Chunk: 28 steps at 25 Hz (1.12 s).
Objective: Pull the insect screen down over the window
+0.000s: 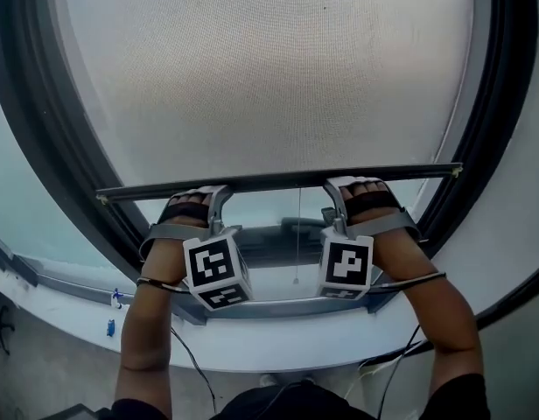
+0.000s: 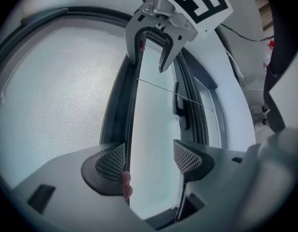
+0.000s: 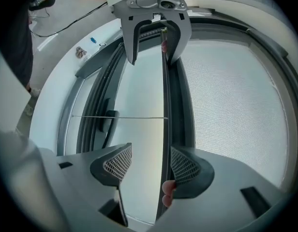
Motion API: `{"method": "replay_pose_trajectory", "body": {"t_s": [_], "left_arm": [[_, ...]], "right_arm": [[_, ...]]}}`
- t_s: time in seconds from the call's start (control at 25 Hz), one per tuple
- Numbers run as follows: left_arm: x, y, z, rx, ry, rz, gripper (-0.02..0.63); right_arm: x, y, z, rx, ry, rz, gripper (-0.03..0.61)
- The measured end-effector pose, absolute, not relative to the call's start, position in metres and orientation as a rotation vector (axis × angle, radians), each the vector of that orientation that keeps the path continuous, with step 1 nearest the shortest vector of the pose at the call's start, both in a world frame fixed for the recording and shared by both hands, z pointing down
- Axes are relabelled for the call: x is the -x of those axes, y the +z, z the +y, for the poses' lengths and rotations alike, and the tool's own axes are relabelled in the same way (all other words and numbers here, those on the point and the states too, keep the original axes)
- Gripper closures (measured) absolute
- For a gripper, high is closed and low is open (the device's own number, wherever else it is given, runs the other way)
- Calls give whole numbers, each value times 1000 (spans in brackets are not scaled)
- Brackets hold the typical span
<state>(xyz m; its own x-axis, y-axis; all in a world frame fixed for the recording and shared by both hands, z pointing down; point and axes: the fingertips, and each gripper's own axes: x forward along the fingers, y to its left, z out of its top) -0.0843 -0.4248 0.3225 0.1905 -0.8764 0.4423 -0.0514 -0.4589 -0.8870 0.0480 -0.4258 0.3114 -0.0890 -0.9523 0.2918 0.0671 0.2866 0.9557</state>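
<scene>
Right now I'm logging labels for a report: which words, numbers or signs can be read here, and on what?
No readable text anywhere.
Left marker cube and right marker cube: black-and-white square patterns only, no letters.
Small blue item on the sill: too small to read.

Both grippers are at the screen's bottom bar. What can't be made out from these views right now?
The top of the insect screen: cut off by the head view's upper edge.
The bottom frame, where the bottom bar should land: head view, partly hidden behind the left gripper and right gripper.
The cord end: head view, too small to identify.
</scene>
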Motion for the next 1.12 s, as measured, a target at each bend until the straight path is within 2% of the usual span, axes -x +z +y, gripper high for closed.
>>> {"method": "replay_pose_trajectory", "body": {"t_s": [0.44, 0.64, 0.84, 1.12], "left_arm": [[88, 347, -420, 1755, -1356, 860, 298], [85, 388, -420, 1762, -1362, 887, 298], [92, 402, -421, 1715, -1463, 900, 298], [84, 435, -422, 1749, -1428, 884, 298]], "right_arm": [[-51, 337, -422, -883, -1053, -1349, 322], [-52, 379, -421, -869, -1030, -1387, 322], [-48, 385, -423, -918, -1043, -1407, 322], [-46, 420, -420, -867, -983, -1467, 324]]}}
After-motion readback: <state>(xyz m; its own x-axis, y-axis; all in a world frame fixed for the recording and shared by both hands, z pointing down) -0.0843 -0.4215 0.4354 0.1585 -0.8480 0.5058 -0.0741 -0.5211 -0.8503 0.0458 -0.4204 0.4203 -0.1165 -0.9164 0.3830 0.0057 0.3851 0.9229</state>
